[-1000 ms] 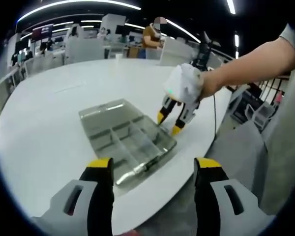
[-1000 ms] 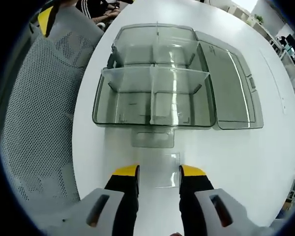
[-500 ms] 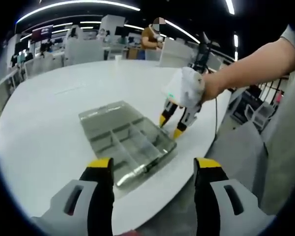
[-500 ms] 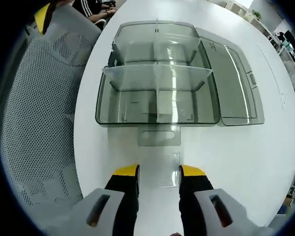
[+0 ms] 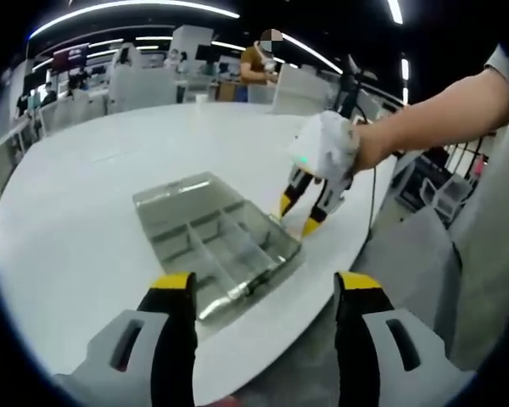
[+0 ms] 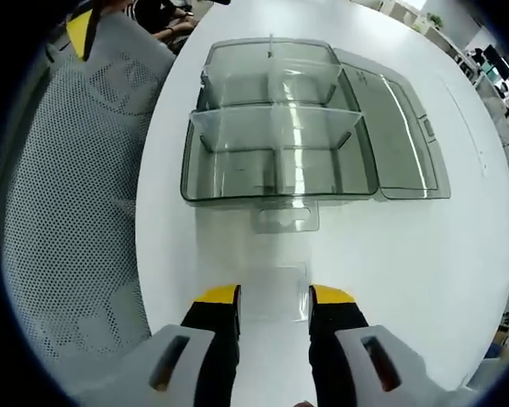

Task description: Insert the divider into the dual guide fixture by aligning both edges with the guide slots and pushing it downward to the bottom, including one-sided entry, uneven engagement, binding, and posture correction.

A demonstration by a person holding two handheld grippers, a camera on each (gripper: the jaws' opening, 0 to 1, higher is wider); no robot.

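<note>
A clear plastic box (image 6: 280, 127) with inner partitions and guide slots sits on the white table (image 6: 407, 254), its lid (image 6: 399, 127) laid open to the right. A thin clear divider (image 6: 276, 284) is pinched between the jaws of my right gripper (image 6: 274, 297), short of the box's near wall. In the left gripper view the same box (image 5: 216, 242) lies ahead, and the right gripper (image 5: 297, 216) hangs just beyond its far right corner, held by a gloved hand (image 5: 327, 153). My left gripper (image 5: 265, 284) stands open and holds nothing, at the table's near edge.
A small clear tab (image 6: 286, 216) juts from the box's near wall. A grey mesh chair (image 6: 68, 212) stands left of the table, and another grey chair (image 5: 416, 254) shows on the right. A person (image 5: 259, 59) stands far behind the table.
My right gripper has drawn back from the box with the divider still in it, so the box looks smaller. The hand has risen slightly. The left gripper has kept still.
</note>
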